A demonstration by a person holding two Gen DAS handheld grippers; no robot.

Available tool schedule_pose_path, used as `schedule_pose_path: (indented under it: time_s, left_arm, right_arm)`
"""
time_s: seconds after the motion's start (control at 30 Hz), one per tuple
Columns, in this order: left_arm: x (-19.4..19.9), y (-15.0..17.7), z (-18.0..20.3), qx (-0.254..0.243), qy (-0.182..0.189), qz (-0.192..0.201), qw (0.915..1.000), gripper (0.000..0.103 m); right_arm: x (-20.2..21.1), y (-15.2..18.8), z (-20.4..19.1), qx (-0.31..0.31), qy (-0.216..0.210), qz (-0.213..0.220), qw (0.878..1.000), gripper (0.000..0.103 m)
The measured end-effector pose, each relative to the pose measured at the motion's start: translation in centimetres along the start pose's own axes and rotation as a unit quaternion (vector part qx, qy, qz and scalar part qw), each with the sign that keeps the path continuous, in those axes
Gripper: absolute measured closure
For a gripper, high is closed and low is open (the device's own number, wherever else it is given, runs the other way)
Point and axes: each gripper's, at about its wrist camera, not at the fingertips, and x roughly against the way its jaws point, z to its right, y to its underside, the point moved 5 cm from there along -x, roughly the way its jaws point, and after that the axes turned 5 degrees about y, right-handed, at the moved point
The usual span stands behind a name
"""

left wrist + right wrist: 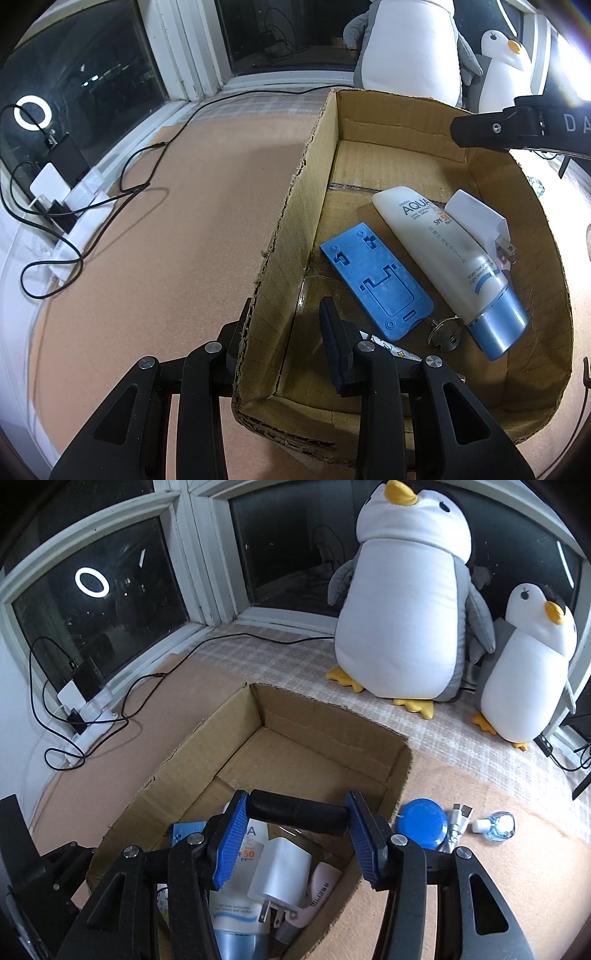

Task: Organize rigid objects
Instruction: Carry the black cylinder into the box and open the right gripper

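Note:
A cardboard box (291,221) sits on the tan mat. It holds a blue phone stand (376,280), a white sunscreen tube (436,251), a white charger plug (476,218) and keys (445,332). My left gripper (284,325) is shut on the box's left wall, one finger outside, one inside. My right gripper (295,812) is shut on a black cylinder (297,812) and holds it above the box (325,734), over the plug (280,875) and tube (236,915). The right gripper's finger also shows in the left wrist view (491,129).
Beside the box on the right lie a blue round disc (423,825), a white cable (456,827) and a small clear bottle (498,825). Two plush penguins (402,602) stand by the window. A power strip with black cords (88,720) lies at the left.

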Motion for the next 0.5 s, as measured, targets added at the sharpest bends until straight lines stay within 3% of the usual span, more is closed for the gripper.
schedule_pose_path:
  time_s: [0.3, 0.5]
  left_arm:
    - [0.00, 0.01, -0.01, 0.000, 0.000, 0.000, 1.0000, 0.073]
    - [0.03, 0.06, -0.02, 0.000, 0.000, 0.000, 1.0000, 0.073]
  right_arm:
    - [0.01, -0.02, -0.68, 0.013, 0.001, 0.001, 1.000, 0.053]
    - [-0.03, -0.13, -0.95, 0.017, 0.001, 0.004, 1.000, 0.041]
